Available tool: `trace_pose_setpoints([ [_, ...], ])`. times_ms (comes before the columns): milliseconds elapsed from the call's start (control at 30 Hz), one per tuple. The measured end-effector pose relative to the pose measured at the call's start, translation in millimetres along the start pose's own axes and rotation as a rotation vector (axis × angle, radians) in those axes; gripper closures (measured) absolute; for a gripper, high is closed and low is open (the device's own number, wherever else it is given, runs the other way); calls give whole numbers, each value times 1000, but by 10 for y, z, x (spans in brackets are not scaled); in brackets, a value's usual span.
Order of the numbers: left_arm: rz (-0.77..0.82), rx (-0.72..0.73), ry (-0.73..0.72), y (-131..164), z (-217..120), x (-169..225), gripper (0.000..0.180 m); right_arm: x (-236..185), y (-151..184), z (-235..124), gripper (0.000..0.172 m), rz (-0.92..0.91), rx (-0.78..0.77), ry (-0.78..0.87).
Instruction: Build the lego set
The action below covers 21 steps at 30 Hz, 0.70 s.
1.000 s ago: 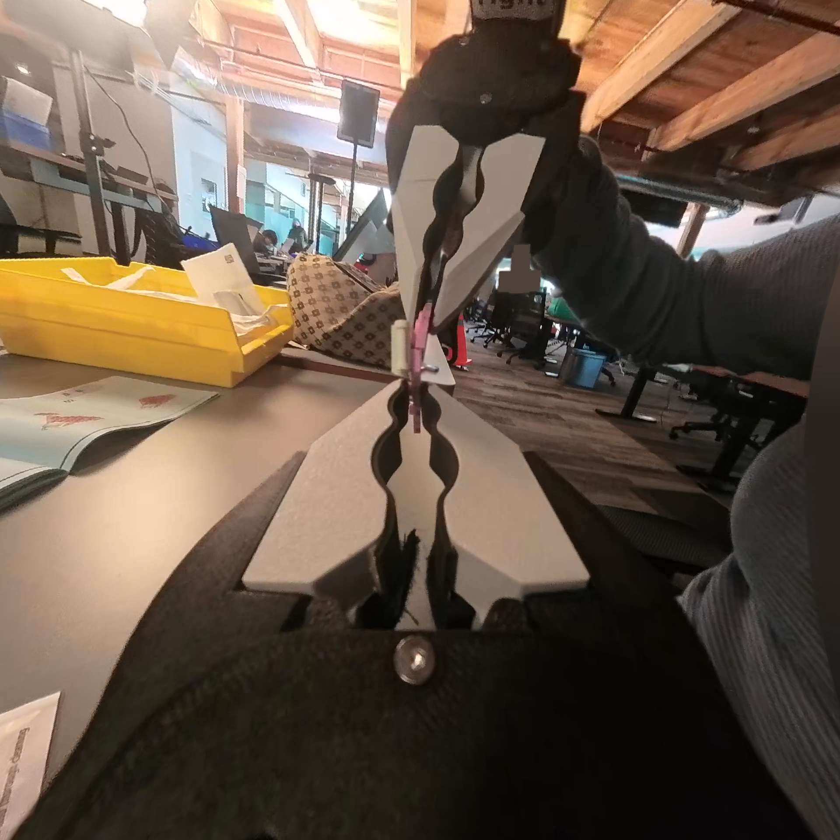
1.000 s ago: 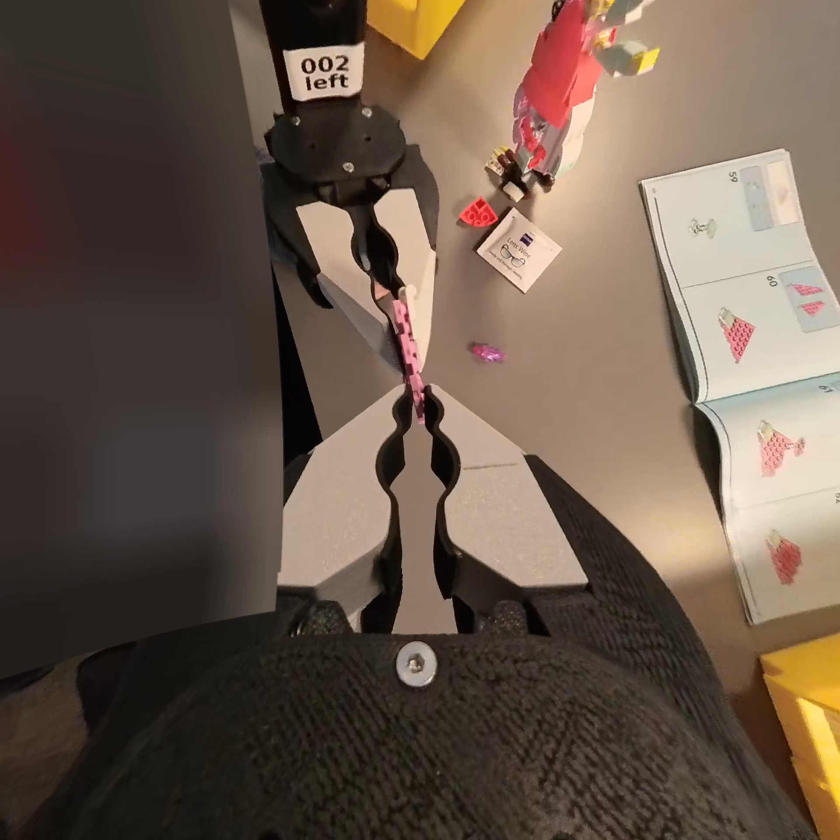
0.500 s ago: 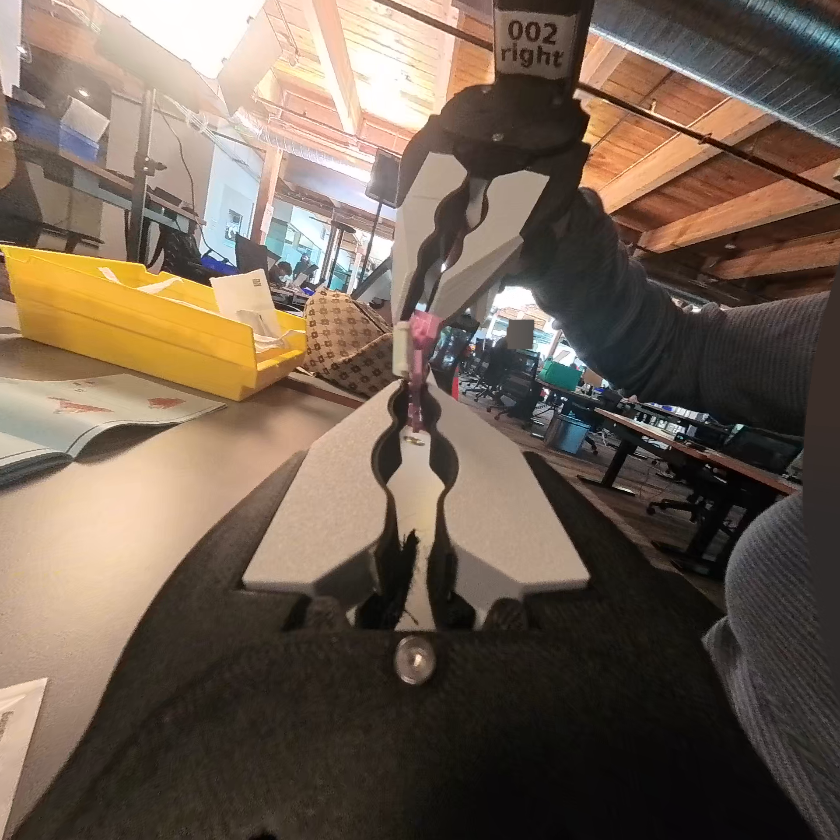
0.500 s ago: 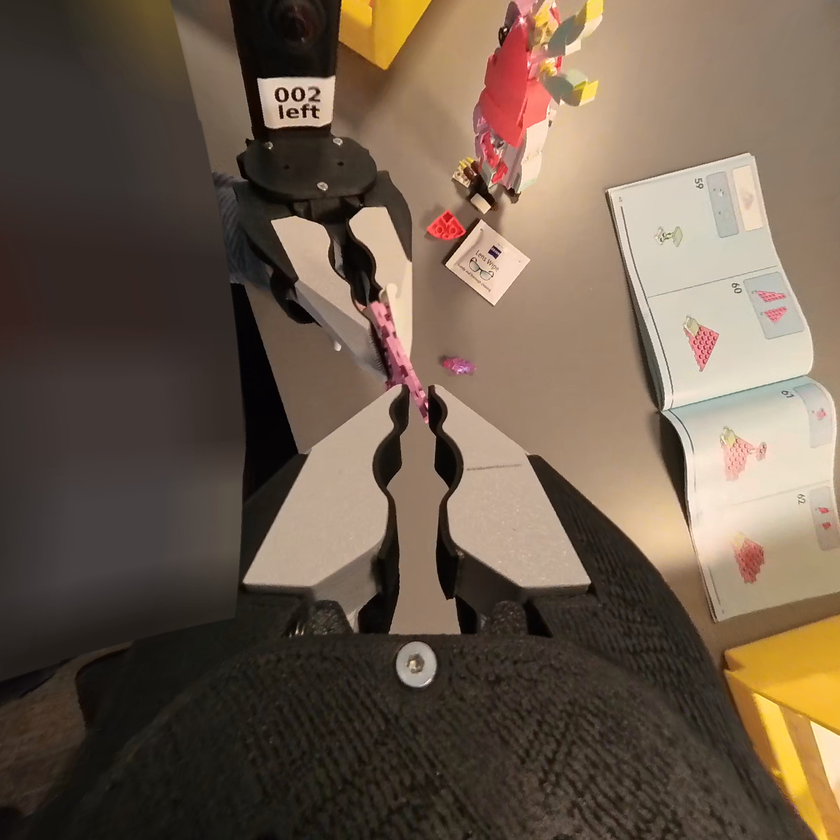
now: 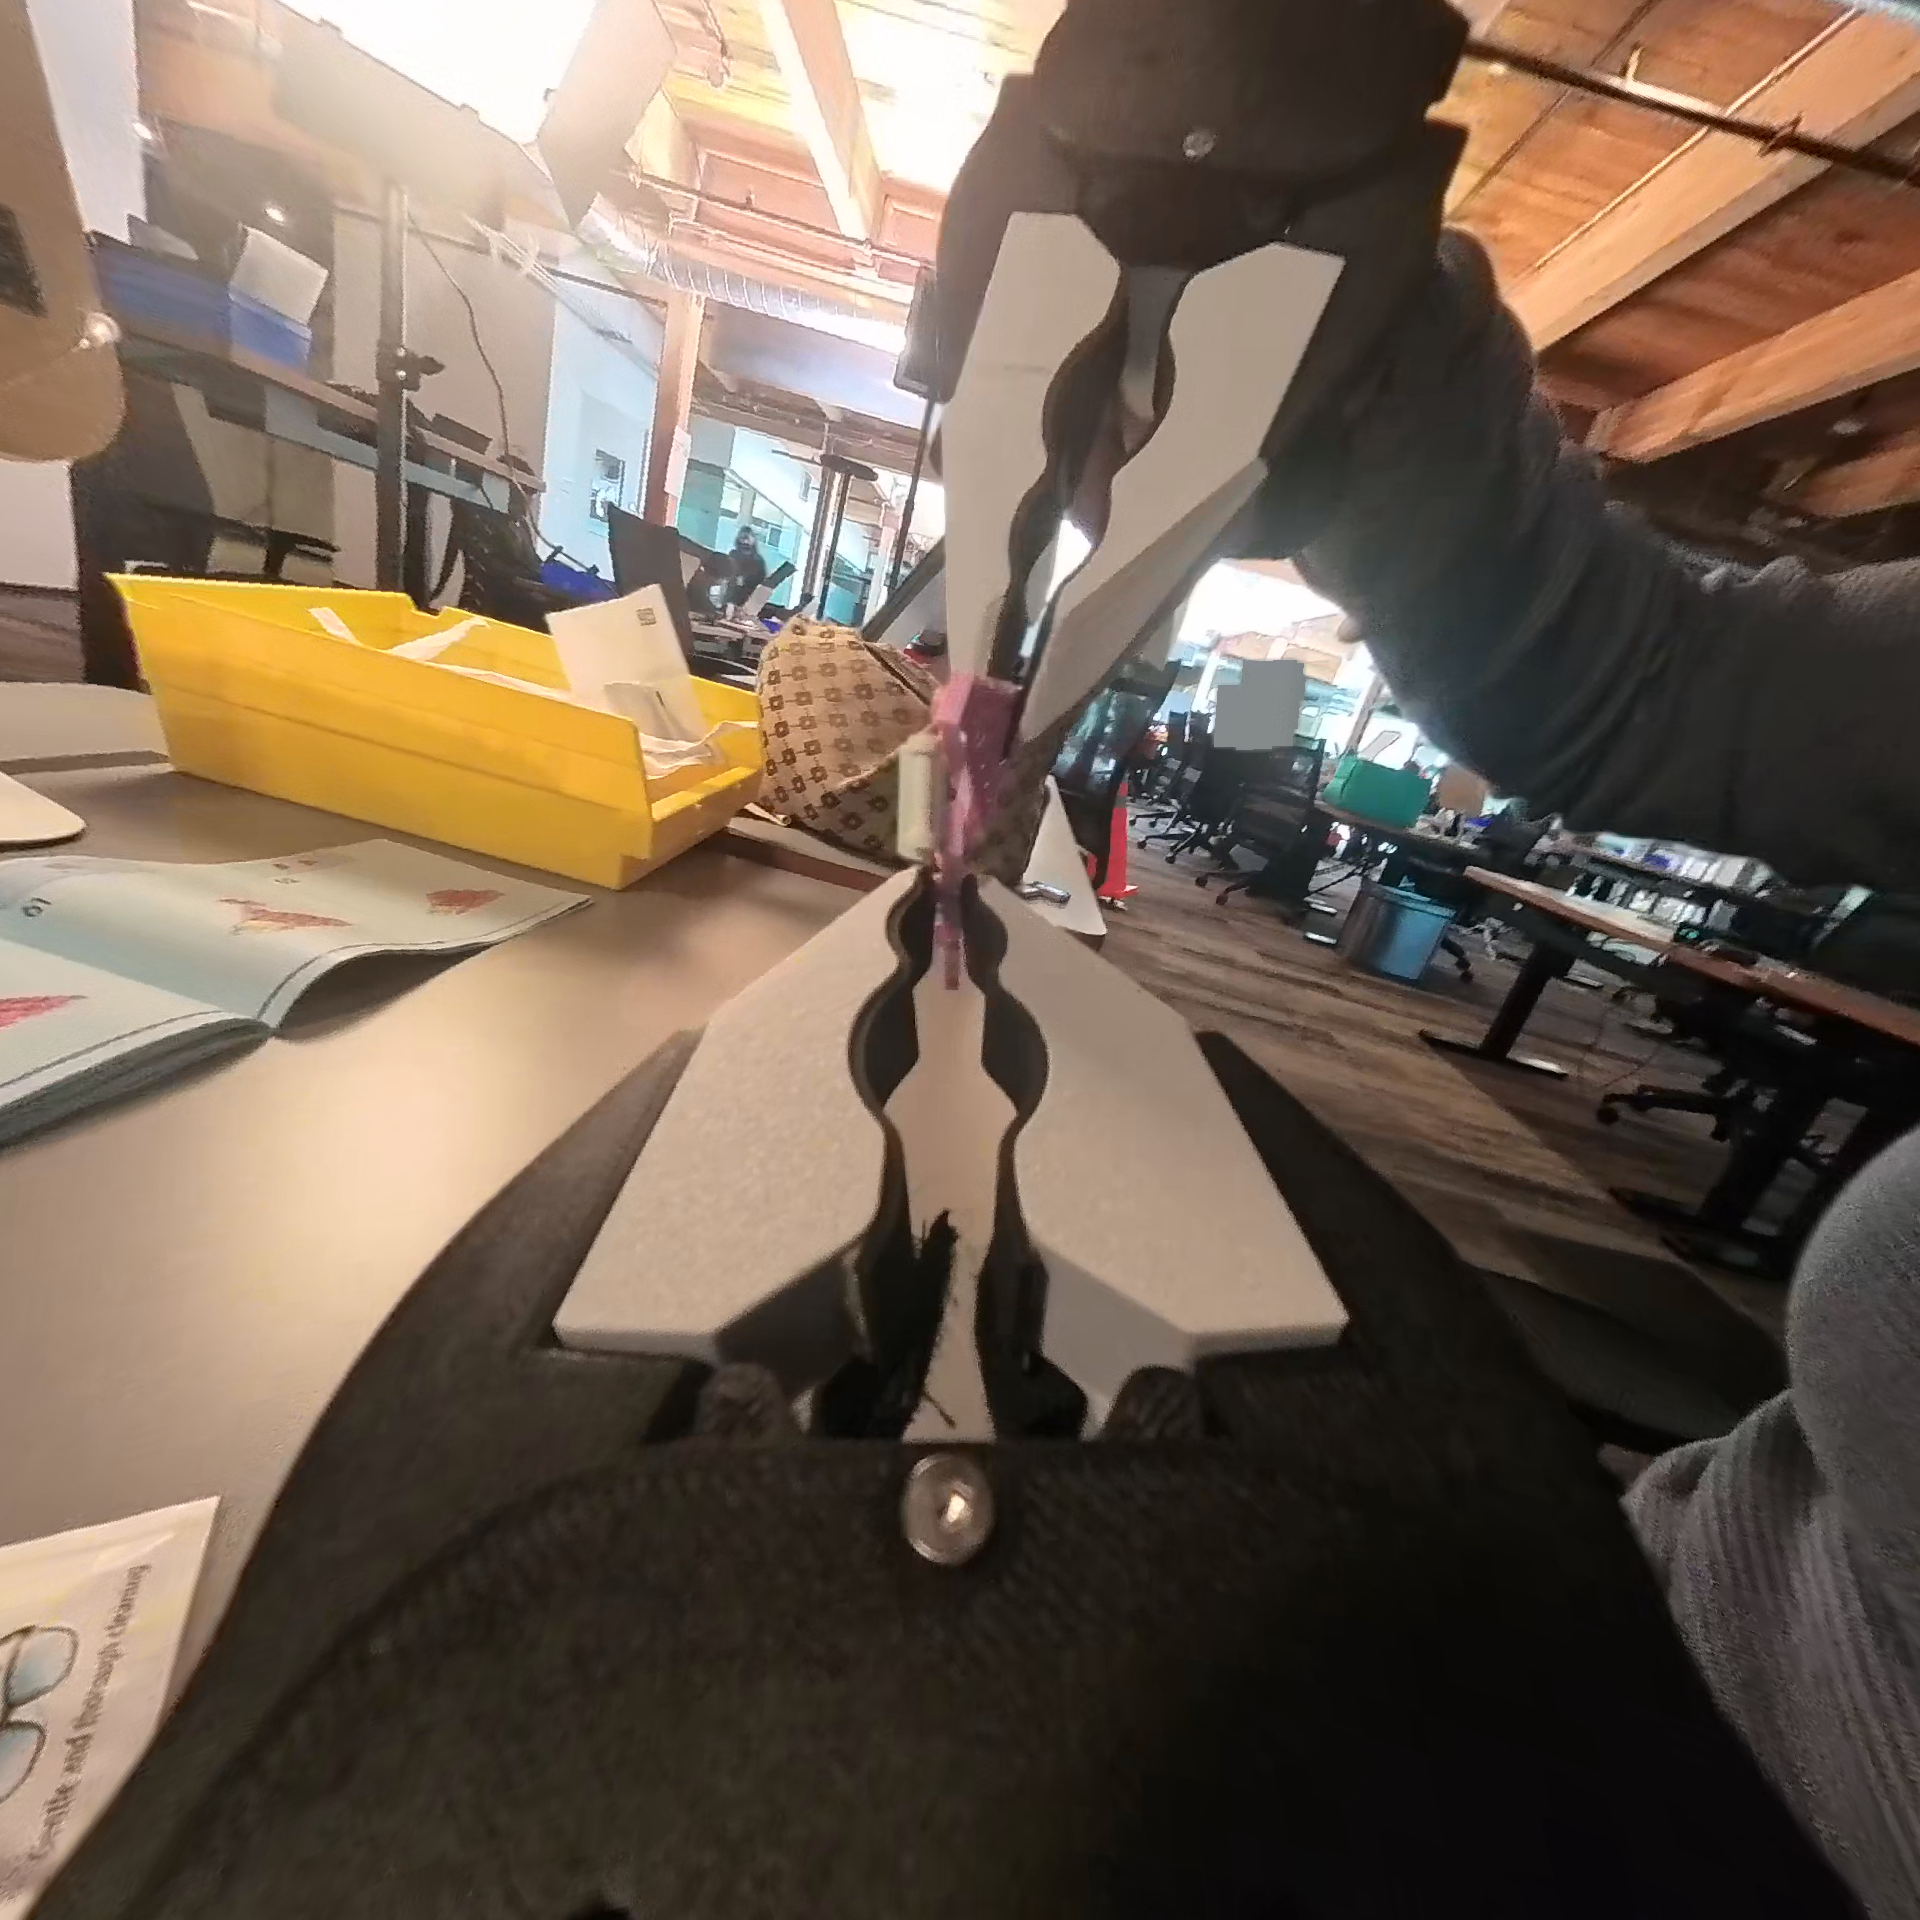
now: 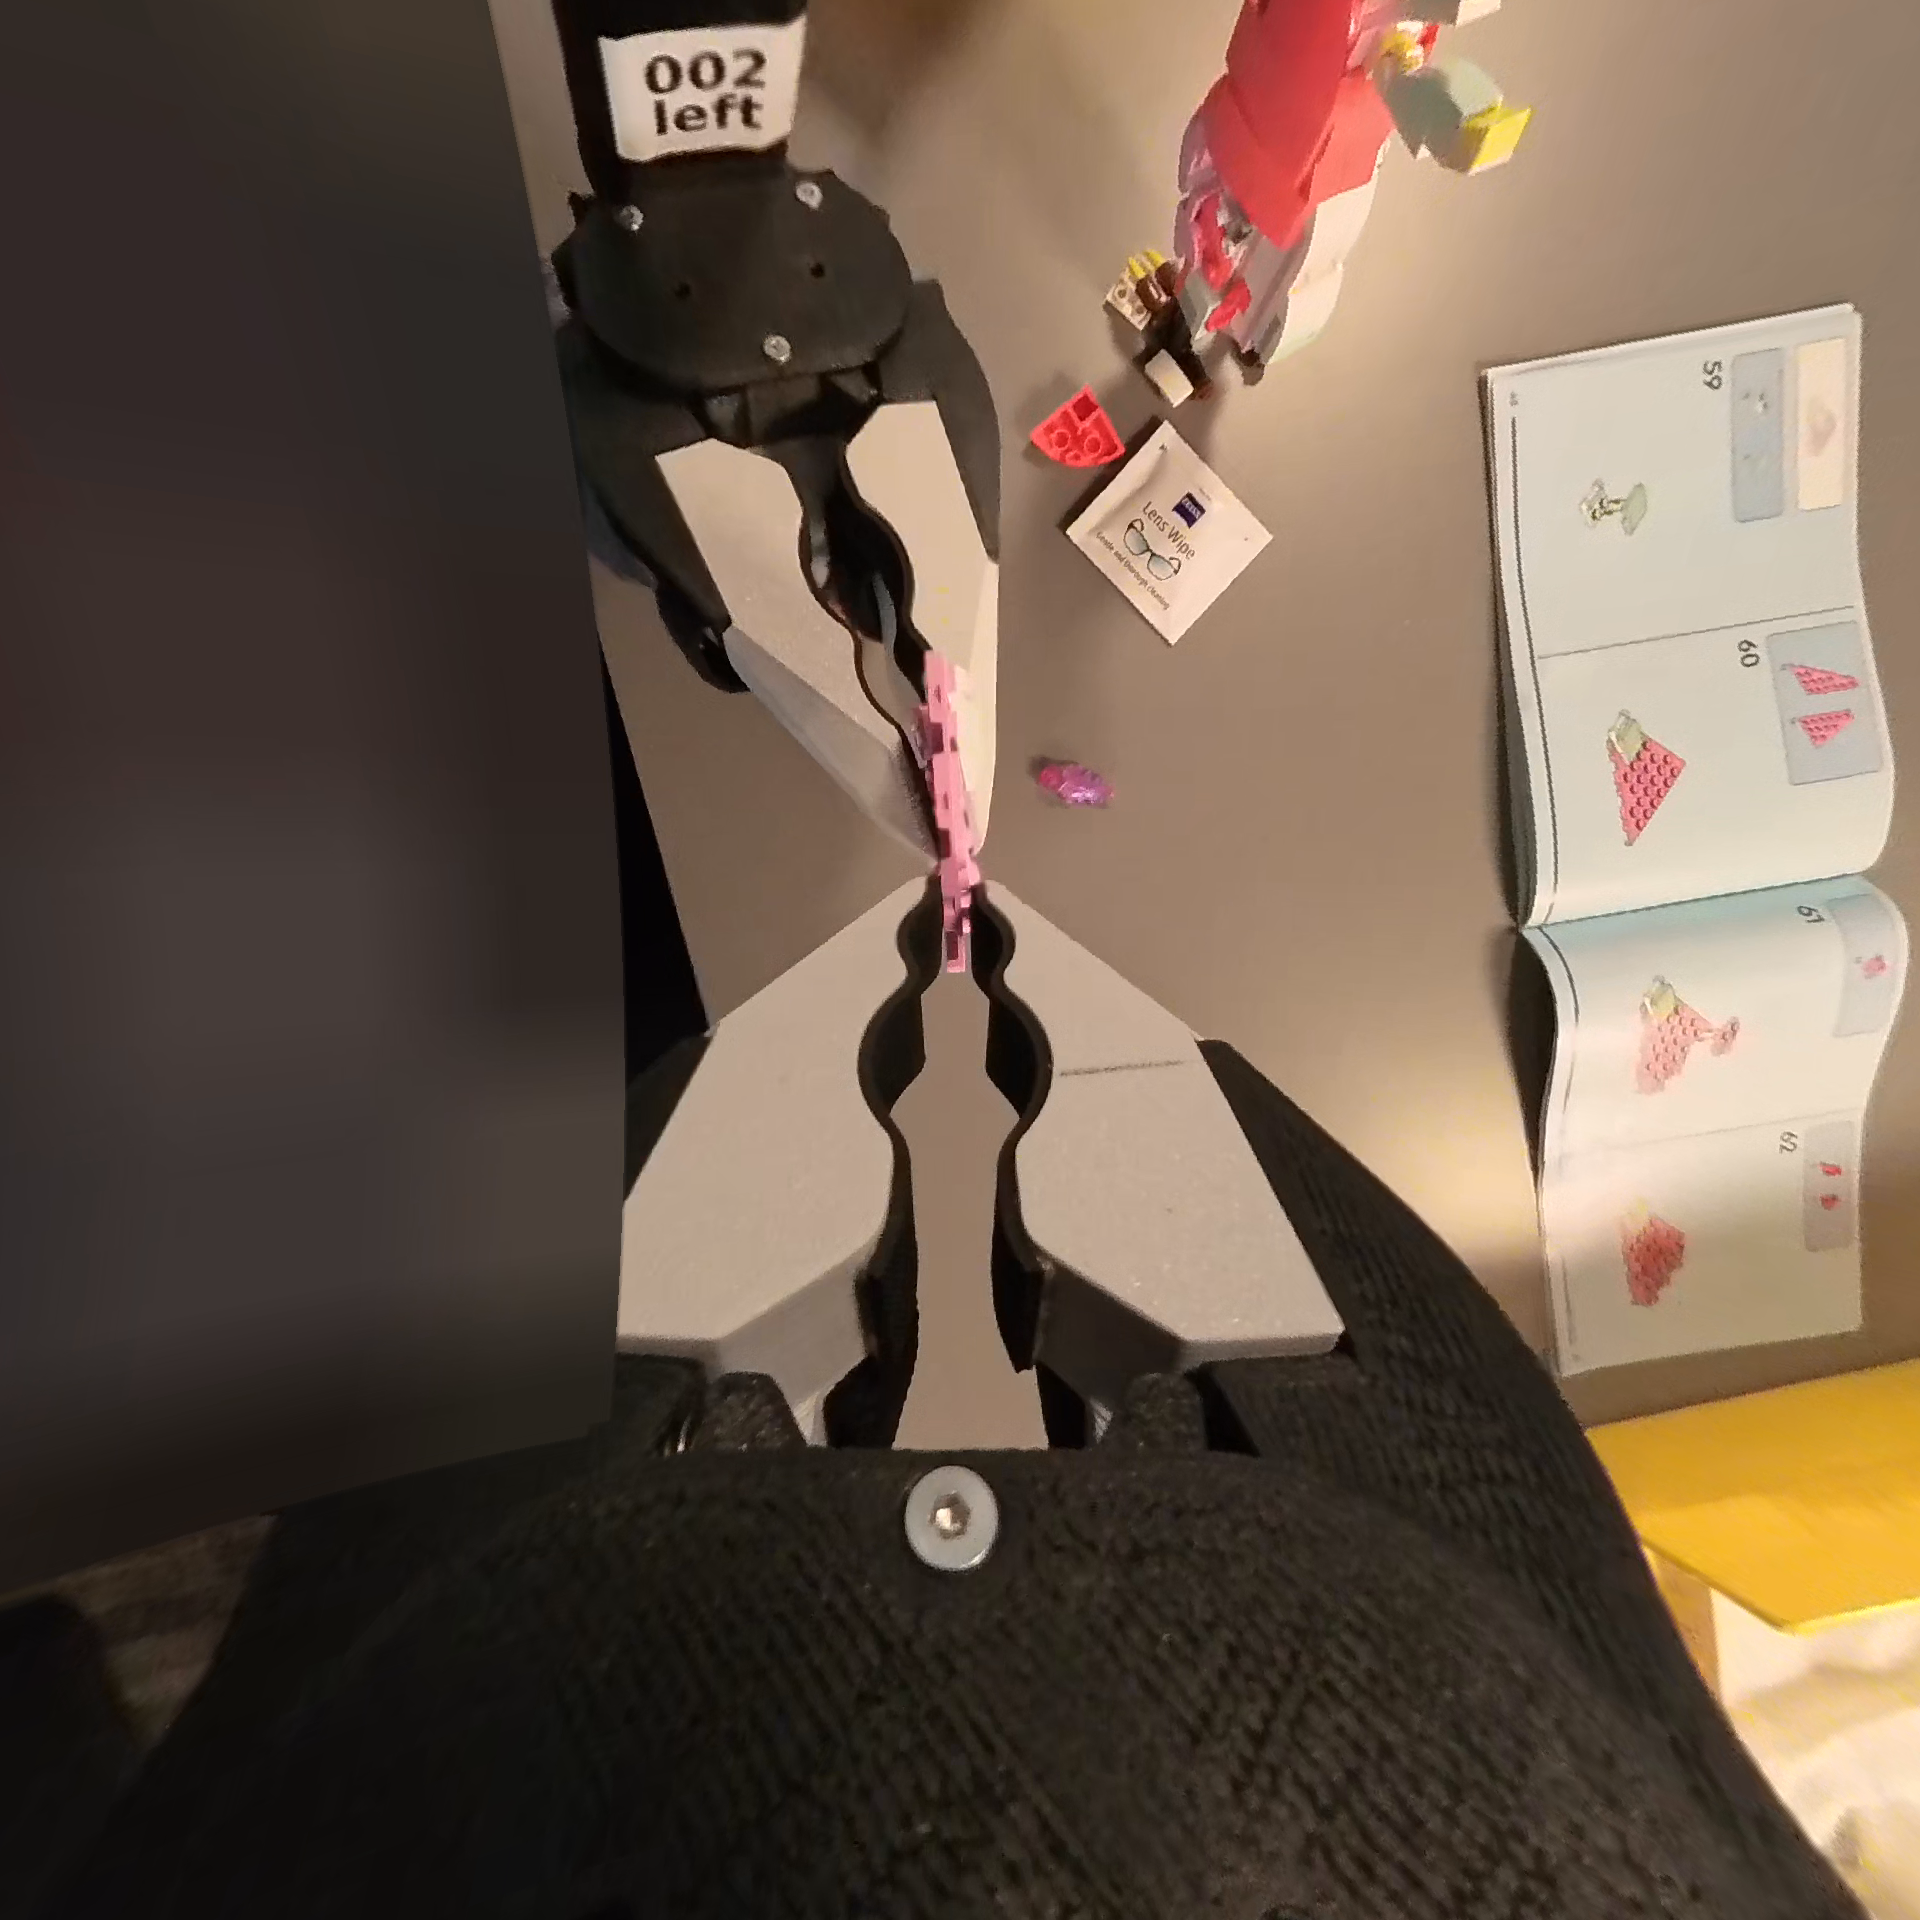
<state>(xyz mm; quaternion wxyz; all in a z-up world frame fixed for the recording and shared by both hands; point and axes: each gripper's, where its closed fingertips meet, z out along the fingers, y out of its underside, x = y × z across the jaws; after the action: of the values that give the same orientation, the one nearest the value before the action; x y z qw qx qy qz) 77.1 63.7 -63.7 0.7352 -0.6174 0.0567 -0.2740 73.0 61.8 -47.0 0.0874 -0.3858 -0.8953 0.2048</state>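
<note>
Between the earlier frames and now, the left gripper and right gripper are shifting together while clamped on one pink plate. In the left wrist view, the right gripper is looming larger and rising out of the top edge, its label no longer showing, and the yellow bin is drifting rightward. In the right wrist view, the left gripper is sliding right, and the plate is turning from slanted to nearly upright. The booklet, sachet, red brick and brick model are likewise shifting right.
</note>
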Motion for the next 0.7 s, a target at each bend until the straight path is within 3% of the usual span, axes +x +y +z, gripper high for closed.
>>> trace_pose_setpoints([
  [33,-16,4,1,-3,-2,-8,178,11,-14,11,168,-2,-1,5],
  [333,-52,-18,-45,32,-16,-106,178,95,-99,94,168,-56,-3,77],
  [500,-69,-5,-37,11,-30,-108,177,128,30,44,168,-102,-87,73],
  [700,63,-40,-82,36,-24,-99,178,125,127,51,169,-165,-174,69],
])
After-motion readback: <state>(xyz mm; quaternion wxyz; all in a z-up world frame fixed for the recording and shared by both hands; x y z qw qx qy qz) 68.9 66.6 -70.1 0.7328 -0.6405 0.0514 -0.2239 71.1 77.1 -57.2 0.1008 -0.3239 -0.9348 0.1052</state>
